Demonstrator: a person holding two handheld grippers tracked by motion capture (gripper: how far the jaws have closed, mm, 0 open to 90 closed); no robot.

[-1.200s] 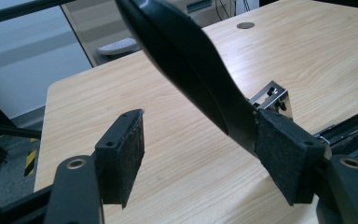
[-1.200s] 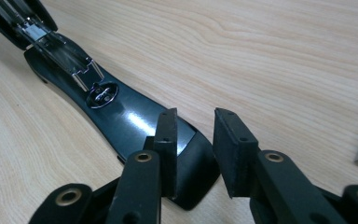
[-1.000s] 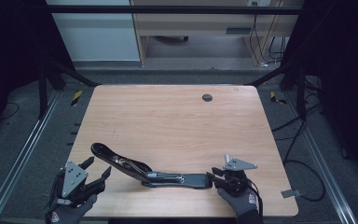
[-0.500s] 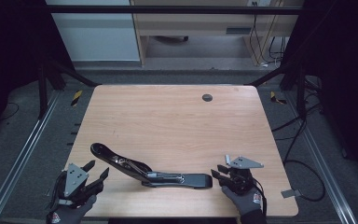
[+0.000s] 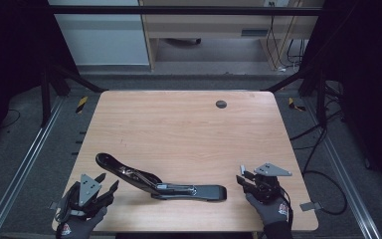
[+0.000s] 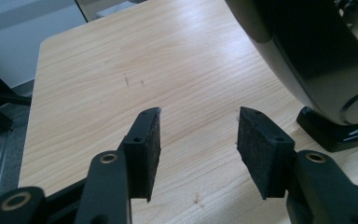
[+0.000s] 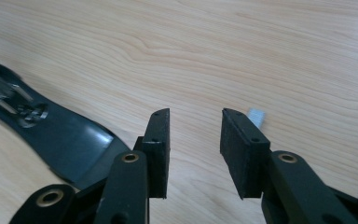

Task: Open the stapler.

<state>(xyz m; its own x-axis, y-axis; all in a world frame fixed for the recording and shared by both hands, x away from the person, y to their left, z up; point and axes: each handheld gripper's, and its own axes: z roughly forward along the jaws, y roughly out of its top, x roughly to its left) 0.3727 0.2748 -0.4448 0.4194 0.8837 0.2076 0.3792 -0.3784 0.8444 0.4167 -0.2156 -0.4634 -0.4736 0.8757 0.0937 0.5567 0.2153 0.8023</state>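
While the black stapler [image 5: 159, 181] lies opened out on the near desk [image 5: 179, 124] between them, left gripper [image 5: 107, 186] and right gripper [image 5: 242, 180] flank it with jaws spread and empty, the left's just narrowing, so the next move likely calls for closing in on its ends.

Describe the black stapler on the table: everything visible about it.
The stapler is long, glossy black, plastic-looking, with a metal staple channel showing. It lies opened out: the base flat on the wooden table near the front edge, the top arm swung up and back toward the left gripper. The right gripper sits just off its base end. Neither gripper touches it.
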